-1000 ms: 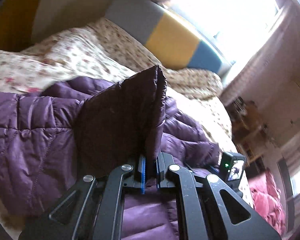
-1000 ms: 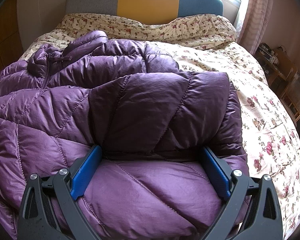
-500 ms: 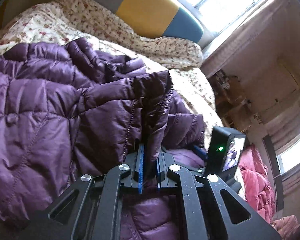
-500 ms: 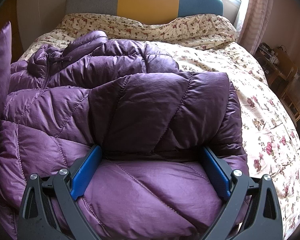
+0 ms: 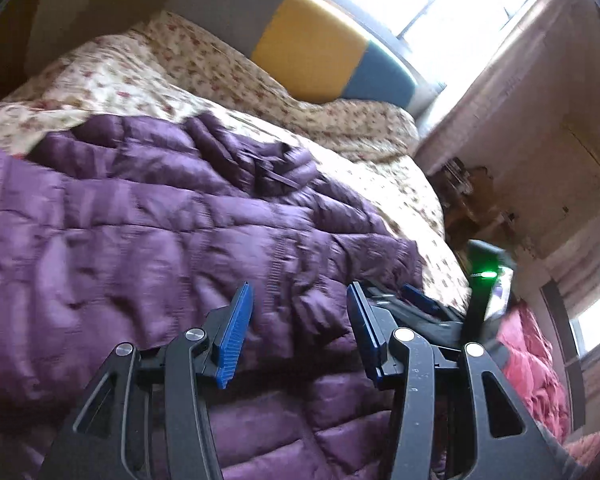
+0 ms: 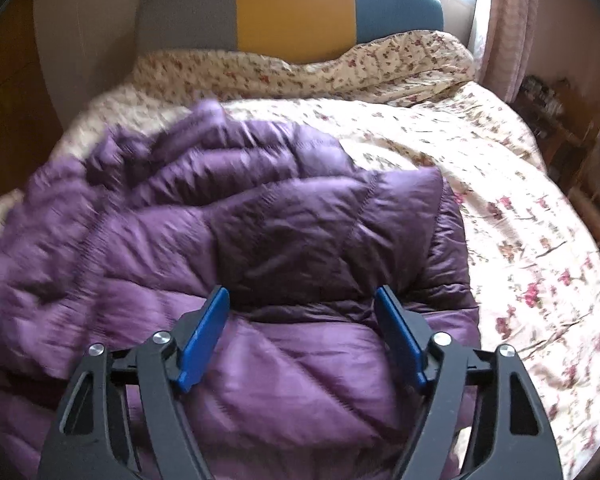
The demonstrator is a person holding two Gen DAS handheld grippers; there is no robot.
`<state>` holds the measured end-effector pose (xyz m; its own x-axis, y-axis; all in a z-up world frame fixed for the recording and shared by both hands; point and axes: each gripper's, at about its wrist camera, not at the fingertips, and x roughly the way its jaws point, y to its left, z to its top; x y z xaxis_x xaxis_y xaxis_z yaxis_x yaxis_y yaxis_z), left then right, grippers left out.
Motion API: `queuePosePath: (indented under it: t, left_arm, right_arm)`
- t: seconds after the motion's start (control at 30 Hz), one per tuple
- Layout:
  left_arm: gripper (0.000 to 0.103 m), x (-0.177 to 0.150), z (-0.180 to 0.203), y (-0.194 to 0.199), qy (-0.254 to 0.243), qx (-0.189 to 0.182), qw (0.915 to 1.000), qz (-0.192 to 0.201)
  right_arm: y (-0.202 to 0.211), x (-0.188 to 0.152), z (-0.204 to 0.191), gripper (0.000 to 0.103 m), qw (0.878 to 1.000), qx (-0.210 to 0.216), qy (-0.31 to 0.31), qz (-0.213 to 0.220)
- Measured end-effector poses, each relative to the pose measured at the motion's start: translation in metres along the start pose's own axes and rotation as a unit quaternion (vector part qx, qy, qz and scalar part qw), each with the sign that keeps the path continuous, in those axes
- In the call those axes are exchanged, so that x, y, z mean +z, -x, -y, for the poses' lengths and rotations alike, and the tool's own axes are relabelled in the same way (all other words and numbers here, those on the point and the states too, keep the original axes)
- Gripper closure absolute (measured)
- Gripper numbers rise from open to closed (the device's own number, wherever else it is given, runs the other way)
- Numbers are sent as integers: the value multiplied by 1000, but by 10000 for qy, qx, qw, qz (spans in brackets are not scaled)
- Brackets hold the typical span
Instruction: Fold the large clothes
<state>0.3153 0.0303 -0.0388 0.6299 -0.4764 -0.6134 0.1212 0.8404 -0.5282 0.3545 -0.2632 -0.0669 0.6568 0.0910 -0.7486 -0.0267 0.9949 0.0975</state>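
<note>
left gripper jaws just opened, releasing purple jacket fold (now lying flat), right gripper narrowing

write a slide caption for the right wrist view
Right gripper, fingers apart and just closing, hovers above a folded purple puffer jacket on a floral bedspread.

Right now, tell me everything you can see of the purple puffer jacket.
The purple puffer jacket is a shiny, quilted, padded garment with stitched diagonal seams, lying on the floral bedspread. One side is folded over its middle, making a thick layered edge; a crumpled part with a zipper lies toward the headboard. The left gripper, whose jaws have just been opening, and the right gripper, whose jaws have just been closing, stand open above it, gripping nothing.
</note>
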Motion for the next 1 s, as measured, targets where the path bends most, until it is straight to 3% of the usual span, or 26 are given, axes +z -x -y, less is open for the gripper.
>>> queuePosePath:
  t: [0.13, 0.3, 0.33, 0.4, 0.5, 0.6, 0.83, 1.0]
  left_arm:
    - [54, 0, -18, 17, 203, 263, 9993, 165]
    - [54, 2, -32, 32, 265, 477, 9980, 334]
    - [54, 3, -35, 36, 285, 510, 9976, 361]
    - [54, 4, -42, 43, 336, 577, 9969, 419]
    - [54, 5, -53, 51, 413, 675, 9957, 489]
    - [54, 5, -61, 56, 458, 797, 9943, 547]
    - [54, 9, -74, 61, 492, 1042, 9913, 640]
    - [54, 10, -77, 55, 409, 1201, 9899, 633]
  right_arm:
    - [12, 9, -27, 32, 9955, 929, -26, -168]
    - [0, 8, -69, 33, 9843, 1625, -85, -686]
    - [-2, 8, -76, 37, 9834, 1649, -29, -752]
    - [-6, 4, -88, 72, 9827, 1647, 113, -836]
    - [-5, 5, -95, 90, 9874, 1375, 321, -714]
    - [2, 6, -94, 95, 9929, 988, 439, -497]
    - [4, 8, -66, 96, 9980, -16, 605, -203]
    - [-1, 7, -44, 96, 9963, -582, 591, -231]
